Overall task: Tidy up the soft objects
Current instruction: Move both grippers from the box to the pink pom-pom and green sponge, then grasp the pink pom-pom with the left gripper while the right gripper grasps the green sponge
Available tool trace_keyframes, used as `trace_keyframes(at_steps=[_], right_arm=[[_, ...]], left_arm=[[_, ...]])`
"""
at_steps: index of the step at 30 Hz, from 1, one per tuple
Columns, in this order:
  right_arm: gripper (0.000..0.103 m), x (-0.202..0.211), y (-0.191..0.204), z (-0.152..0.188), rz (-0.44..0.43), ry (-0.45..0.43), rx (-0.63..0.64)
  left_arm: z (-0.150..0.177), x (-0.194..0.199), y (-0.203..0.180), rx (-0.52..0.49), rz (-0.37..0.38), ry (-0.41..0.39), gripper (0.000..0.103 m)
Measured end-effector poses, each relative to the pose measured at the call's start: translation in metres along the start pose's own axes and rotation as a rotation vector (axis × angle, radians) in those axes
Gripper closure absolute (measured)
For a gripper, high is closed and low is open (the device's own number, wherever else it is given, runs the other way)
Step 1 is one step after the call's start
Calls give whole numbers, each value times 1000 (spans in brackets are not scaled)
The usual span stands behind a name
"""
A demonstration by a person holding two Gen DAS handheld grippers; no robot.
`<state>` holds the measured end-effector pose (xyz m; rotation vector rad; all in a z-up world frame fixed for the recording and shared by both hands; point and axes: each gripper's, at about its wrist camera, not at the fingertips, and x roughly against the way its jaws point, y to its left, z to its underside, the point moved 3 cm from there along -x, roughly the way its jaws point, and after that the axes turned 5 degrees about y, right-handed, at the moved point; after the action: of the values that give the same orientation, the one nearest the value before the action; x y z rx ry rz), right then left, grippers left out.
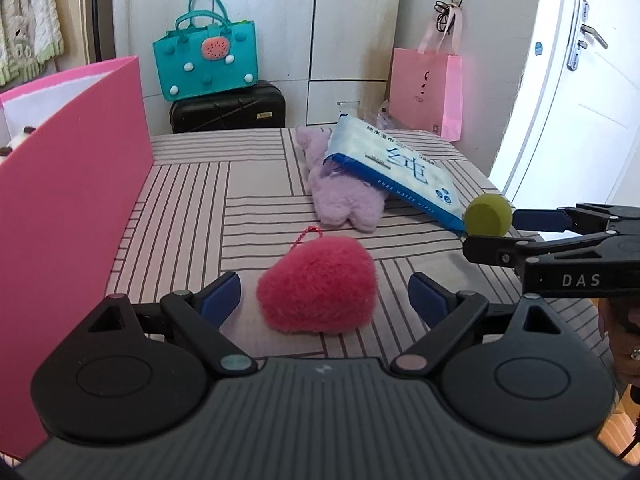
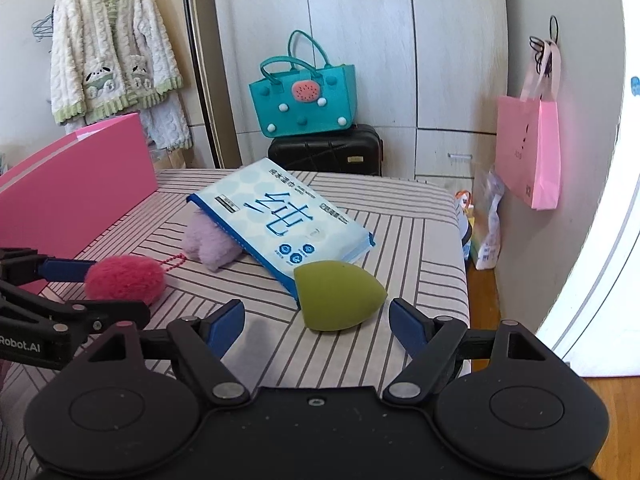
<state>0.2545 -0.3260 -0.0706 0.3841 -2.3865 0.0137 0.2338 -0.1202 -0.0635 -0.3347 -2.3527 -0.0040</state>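
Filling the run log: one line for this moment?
left gripper: open around pink heart plush | right gripper: open around green sponge

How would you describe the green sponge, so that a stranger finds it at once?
On the striped table, look at the near corner of the blue-and-white wipes pack. The green sponge lies there between the open right gripper's fingers: smooth, egg-shaped, unlike the fluffy toys.
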Motion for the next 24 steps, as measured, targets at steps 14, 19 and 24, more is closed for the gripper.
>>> trace_keyframes(at_steps=[14,19,24], right_arm=[[20,-9,-8,-2,-28,16,-54],[34,-9,-8,-3,-13,9,-52],[54,-7,-9,-2,28,2,-28]], left_arm=[[-2,-2,10,60,20,-6,57],[-1,2,9,61,47,4,57],[1,7,7,48,59,12,57]])
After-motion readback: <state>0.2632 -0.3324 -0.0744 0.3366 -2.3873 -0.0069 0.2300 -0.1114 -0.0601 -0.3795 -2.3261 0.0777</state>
